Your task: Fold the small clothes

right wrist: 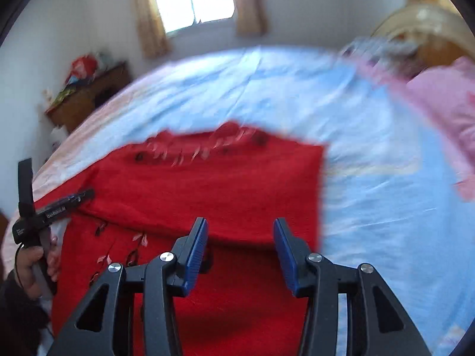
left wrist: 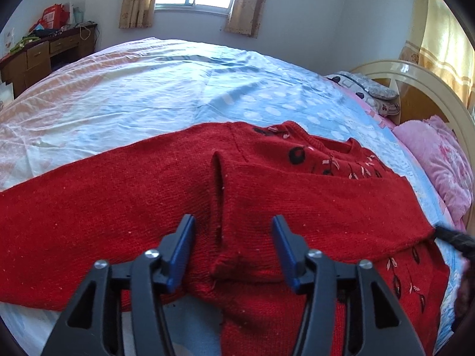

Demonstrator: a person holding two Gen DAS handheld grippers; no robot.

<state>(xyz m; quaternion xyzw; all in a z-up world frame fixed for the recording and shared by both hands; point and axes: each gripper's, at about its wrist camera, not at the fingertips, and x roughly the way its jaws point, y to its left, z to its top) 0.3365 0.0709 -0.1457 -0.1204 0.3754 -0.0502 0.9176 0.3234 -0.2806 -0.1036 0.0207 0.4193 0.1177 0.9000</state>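
Both pairs of fingers (left wrist: pixel 233 222) (right wrist: pixel 240 225) stood released above the red sweater (left wrist: pixel 297 195); its folded sleeve (left wrist: pixel 326 207) might slide off toward the bed's (left wrist: pixel 148 89) near edge.

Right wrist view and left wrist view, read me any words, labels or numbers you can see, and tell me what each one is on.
White lettering on the black body of the left tool: too blurred to read.
Red packaging on the wooden desk: print too small to read.
Red sweater: embroidered leaves only, no text.
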